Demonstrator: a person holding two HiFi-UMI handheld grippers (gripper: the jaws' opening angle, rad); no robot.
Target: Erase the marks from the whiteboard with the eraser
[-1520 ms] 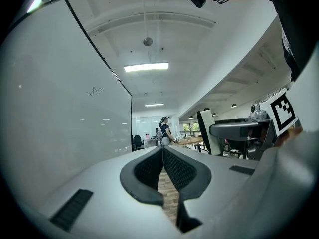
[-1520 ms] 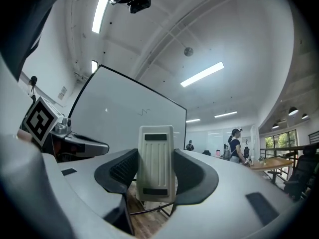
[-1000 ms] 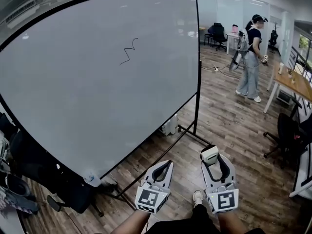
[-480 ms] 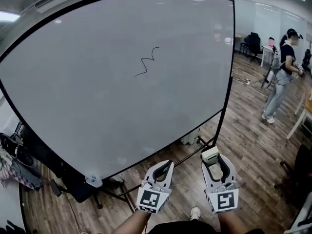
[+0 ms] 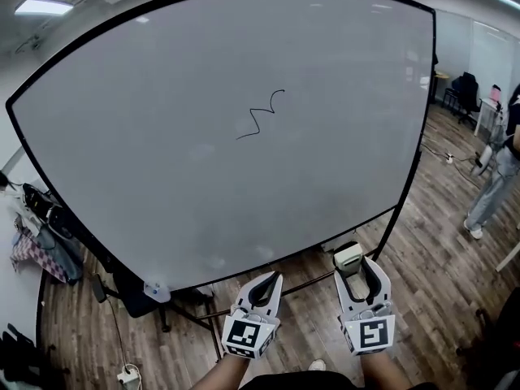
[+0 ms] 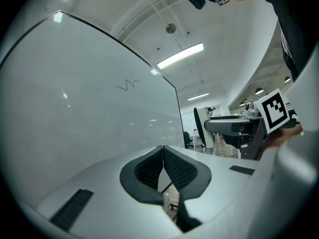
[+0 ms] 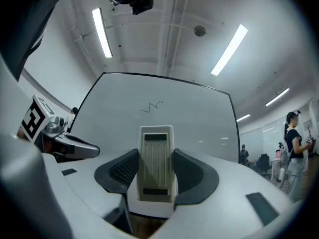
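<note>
A large whiteboard (image 5: 162, 177) on a black stand fills the head view, with one black squiggle mark (image 5: 261, 117) near its upper middle. The mark (image 7: 152, 106) also shows in the right gripper view, straight ahead above the jaws. My right gripper (image 5: 352, 265) is shut on a cream whiteboard eraser (image 7: 156, 163), held low, well below the board's bottom edge. My left gripper (image 5: 269, 280) hangs beside it, shut with its pads touching and nothing between them. In the left gripper view the mark (image 6: 127, 85) sits high on the board.
A person (image 5: 493, 177) stands at the far right on the wooden floor. Bags and cables (image 5: 41, 234) lie at the board's left foot. The stand's black legs (image 5: 305, 287) run along the floor just in front of both grippers. Office chairs (image 5: 465, 92) stand far back right.
The view has swung left and up, so the board now fills the frame and the mark sits nearer the middle. Both grippers keep their low positions and their states.
</note>
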